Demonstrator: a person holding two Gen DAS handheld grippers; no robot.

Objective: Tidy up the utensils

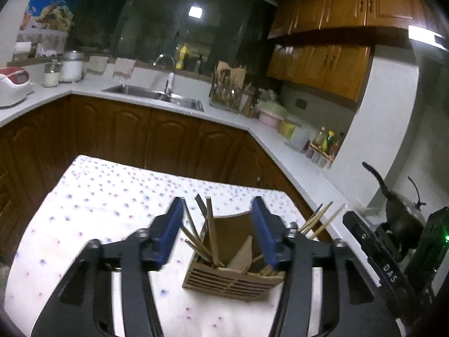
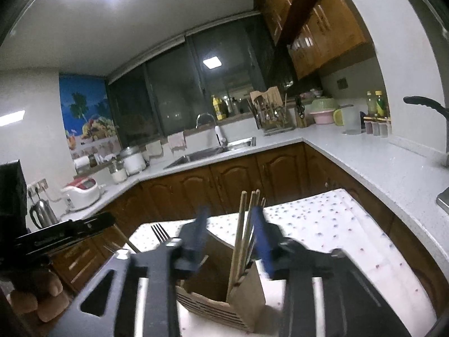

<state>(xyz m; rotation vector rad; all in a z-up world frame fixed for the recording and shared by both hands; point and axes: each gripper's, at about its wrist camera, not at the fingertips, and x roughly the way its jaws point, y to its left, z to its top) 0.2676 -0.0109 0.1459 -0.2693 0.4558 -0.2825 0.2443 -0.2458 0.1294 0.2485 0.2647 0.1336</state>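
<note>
A wooden slatted utensil holder (image 1: 224, 280) stands on a table with a white dotted cloth (image 1: 98, 196). It holds several chopsticks (image 1: 210, 233), a fork and a flat wooden piece. My left gripper (image 1: 217, 210) is open and empty, with its blue fingers on either side of the holder's top. In the right wrist view the same holder (image 2: 247, 300) sits below my right gripper (image 2: 231, 221), which is open, with several chopsticks (image 2: 242, 230) standing between its fingers untouched. A fork (image 2: 160, 233) sticks up at the holder's left.
An L-shaped white counter (image 1: 224, 115) runs behind the table, with a sink (image 1: 157, 95), a cutlery rack (image 1: 227, 90), bowls and bottles. A rice cooker (image 1: 11, 84) stands far left. The right gripper's body (image 1: 393, 266) is right of the table, the left one (image 2: 56, 233) shows in the right view.
</note>
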